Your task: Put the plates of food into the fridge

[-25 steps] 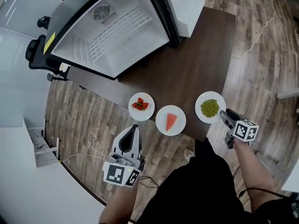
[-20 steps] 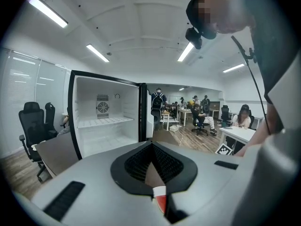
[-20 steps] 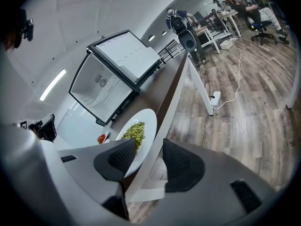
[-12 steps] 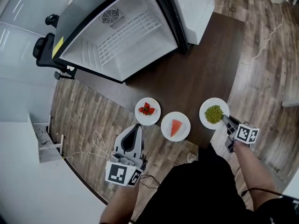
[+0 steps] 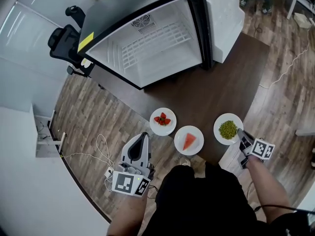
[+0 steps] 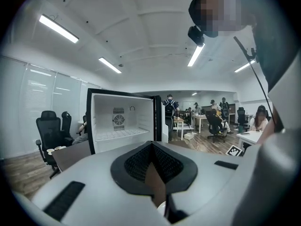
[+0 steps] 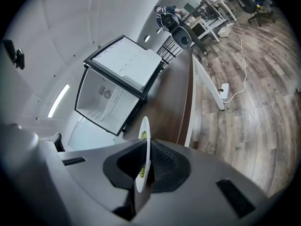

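Note:
Three white plates lie along the near edge of the dark table: strawberries, a watermelon slice and green peas. My right gripper is at the pea plate's near right rim. Its jaws are closing with the rim between them, and the pads press on the plate, seen edge-on. My left gripper hangs shut and empty over the floor, left of the table and short of the strawberry plate. The open fridge stands at the table's far end, its inside bare.
The fridge door stands swung open to the right. An office chair is left of the fridge. Cables lie on the wood floor by my left gripper. People and desks are in the room's far part.
My right gripper has moved up to the pea plate's rim and closed its jaws onto it. The left gripper has stayed where it was. The head view has shifted.

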{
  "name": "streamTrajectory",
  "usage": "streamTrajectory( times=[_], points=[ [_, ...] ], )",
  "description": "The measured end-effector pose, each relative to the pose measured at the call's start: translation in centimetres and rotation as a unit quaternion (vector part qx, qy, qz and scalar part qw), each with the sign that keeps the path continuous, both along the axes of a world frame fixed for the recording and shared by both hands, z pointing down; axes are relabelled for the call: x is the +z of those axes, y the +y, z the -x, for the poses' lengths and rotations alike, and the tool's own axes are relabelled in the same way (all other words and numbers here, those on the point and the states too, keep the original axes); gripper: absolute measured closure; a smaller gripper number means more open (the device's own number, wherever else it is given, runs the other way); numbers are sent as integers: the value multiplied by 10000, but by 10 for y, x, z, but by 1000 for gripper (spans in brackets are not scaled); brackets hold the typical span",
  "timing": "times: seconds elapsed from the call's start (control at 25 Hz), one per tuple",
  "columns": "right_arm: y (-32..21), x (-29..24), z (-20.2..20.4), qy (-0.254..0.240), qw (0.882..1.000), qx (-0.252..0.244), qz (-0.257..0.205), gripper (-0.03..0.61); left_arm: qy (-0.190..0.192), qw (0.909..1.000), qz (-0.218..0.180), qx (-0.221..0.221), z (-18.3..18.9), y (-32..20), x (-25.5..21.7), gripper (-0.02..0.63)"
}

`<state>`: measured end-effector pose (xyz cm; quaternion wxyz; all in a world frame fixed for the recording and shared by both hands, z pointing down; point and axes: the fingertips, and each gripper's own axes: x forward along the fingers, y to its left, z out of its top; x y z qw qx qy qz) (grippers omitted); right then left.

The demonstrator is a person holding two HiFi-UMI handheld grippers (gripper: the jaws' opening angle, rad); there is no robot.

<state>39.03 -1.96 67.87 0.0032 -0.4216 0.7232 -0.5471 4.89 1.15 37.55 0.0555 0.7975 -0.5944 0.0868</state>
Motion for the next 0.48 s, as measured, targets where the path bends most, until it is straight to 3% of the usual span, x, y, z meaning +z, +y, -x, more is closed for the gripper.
streamTrajectory(
  times=[0.24,0.48],
  points=[
    [-11,-12,7,11,9998,179,101,558,62,9997,-66,-242,31,0,-3,609],
    [-22,-19,23,-227,9985,489,126,558,69,9997,-189,-130,47,-10,-9,609]
  ],
)
